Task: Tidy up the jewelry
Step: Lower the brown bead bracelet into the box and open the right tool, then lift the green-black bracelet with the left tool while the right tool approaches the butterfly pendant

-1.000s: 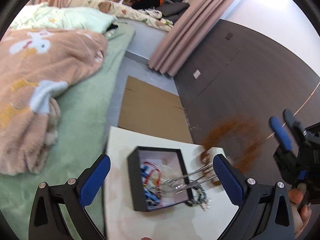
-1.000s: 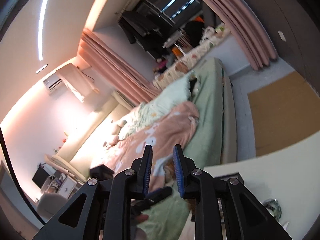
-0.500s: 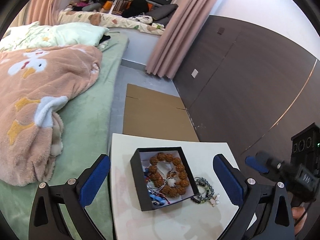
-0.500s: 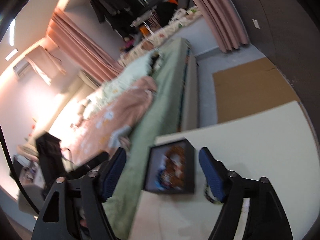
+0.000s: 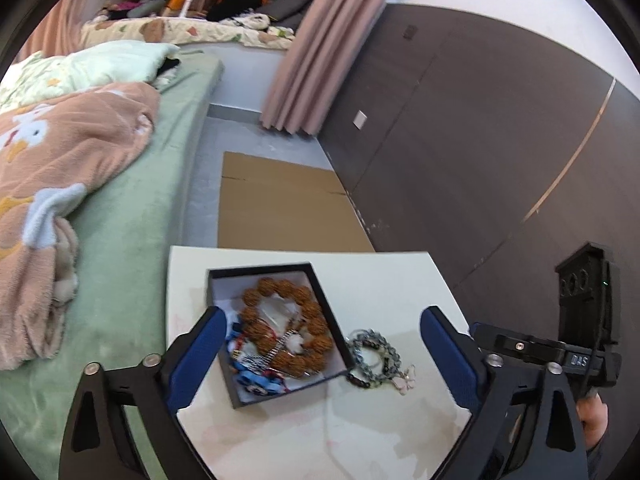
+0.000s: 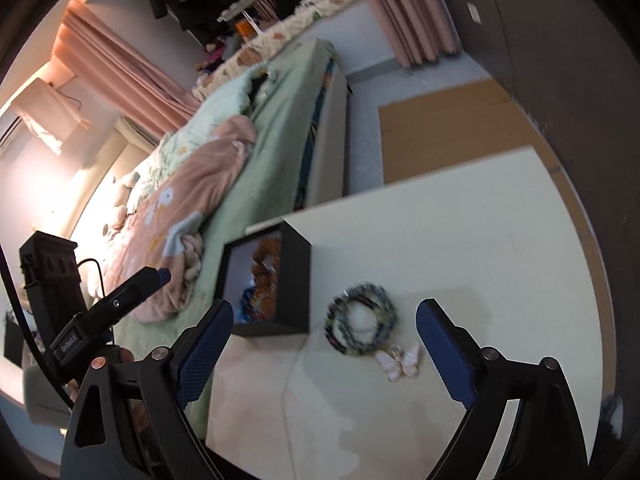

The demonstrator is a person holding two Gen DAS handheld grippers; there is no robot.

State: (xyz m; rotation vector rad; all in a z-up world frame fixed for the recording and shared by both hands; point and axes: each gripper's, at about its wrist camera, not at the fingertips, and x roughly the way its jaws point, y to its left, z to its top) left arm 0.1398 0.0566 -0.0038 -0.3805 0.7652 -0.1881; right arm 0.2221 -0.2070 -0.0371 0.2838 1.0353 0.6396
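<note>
**Both grippers spread wide above a jewelry box on a cream table**

Nearest in the left wrist view: left gripper, blue-padded fingers far apart, gripping nothing, hovering over the table's near edge; likewise in the right wrist view: right gripper, blue pads wide apart, empty, poised above the loose pieces.

On the cream table, just beyond the fingers: a pale pink butterfly-shaped charm lying flat toward the near right part of the tabletop; touching or just beside it, a coil of dark green-grey beaded bracelets, also seen from the left side, just outside the box's right wall.

Further in, toward the table's left edge: open black jewelry box, pale lining; inside, a ring of large brown bead bracelet filling most of the floor, a tangle of blue and red pieces in the near left corner, a silvery chain piece across the middle; finer detail too small to tell.

Beyond the table's far edge: flat cardboard sheet on the grey floor; to the left, a bed with green sheet and pink patterned blanket; farther, pink curtain against a dark wood-panel wall.
</note>
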